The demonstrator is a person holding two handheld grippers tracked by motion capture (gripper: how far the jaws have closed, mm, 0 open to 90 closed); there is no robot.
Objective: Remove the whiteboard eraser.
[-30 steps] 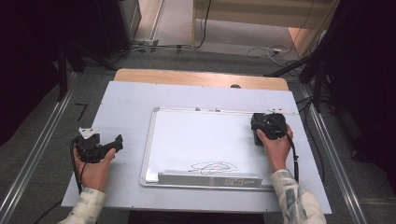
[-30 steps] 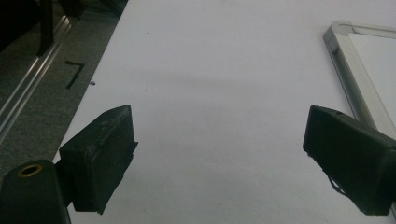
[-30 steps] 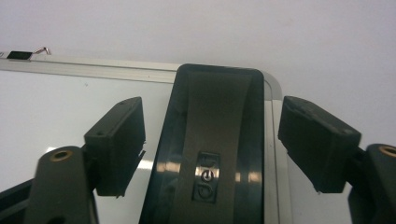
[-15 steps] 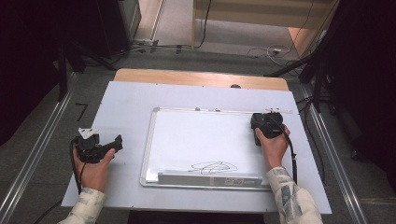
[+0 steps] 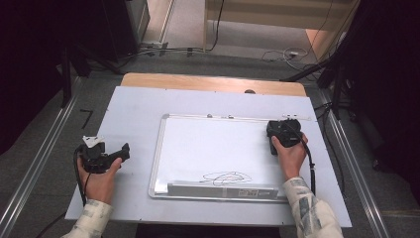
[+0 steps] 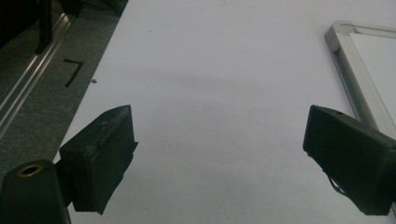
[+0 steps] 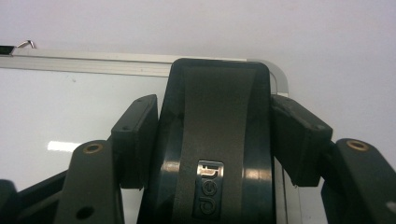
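A scribble of black marker ink (image 5: 225, 177) sits unwiped near the front edge of the white, aluminium-framed whiteboard (image 5: 218, 148), just behind a grey strip along the board's near rim; the erasing, by the look of it, has not begun; to the near left, the left gripper (image 5: 111, 156) rests on the pale table sheet (image 5: 133, 109), jaws spread wide and holding nothing; farther back at the board's right corner, the right gripper (image 5: 283, 133) has its jaws closed against both sides of a black, rounded-rectangular plastic eraser (image 7: 219, 140) with a small silver logo plate, seen in the right gripper view lying over the board's frame; the eraser stands well apart from the ink it must likely reach.
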